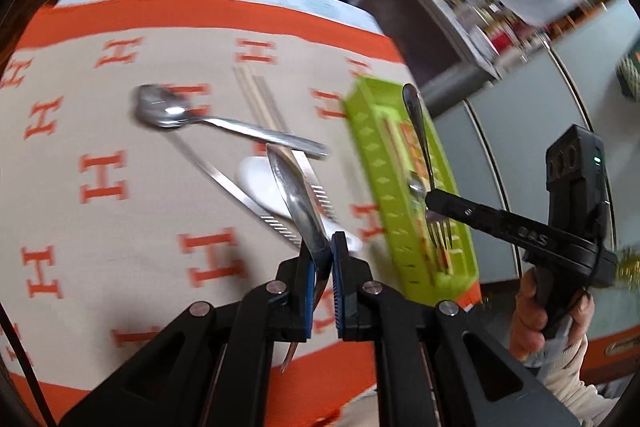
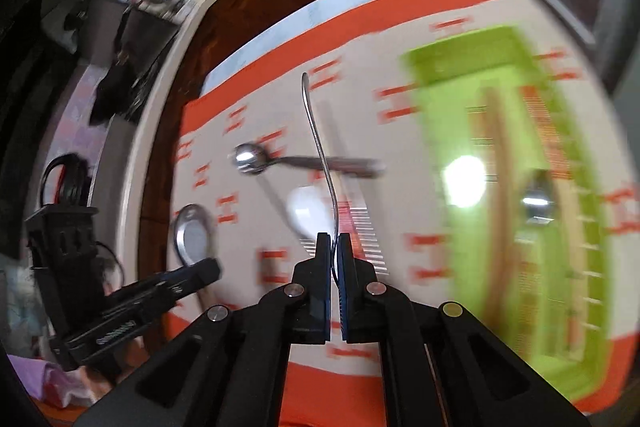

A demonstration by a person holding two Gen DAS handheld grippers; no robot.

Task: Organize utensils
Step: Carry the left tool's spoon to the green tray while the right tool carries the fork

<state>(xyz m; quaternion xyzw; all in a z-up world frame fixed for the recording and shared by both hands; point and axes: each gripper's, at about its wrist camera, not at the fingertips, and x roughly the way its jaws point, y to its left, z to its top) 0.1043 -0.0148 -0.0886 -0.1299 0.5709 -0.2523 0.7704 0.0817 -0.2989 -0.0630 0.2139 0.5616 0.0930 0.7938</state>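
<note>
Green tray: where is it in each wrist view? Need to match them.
Left wrist: the green tray runs down the right of centre on the cloth; the right gripper holds a fork over it.
Right wrist: the tray fills the right side, blurred, with a light glare inside.
Shared landmark: the spoon lying on the cloth, left of the tray in both.

Both tongs, left [image 1: 325, 259] and right [image 2: 334, 255], clamped, angled downward.
</note>
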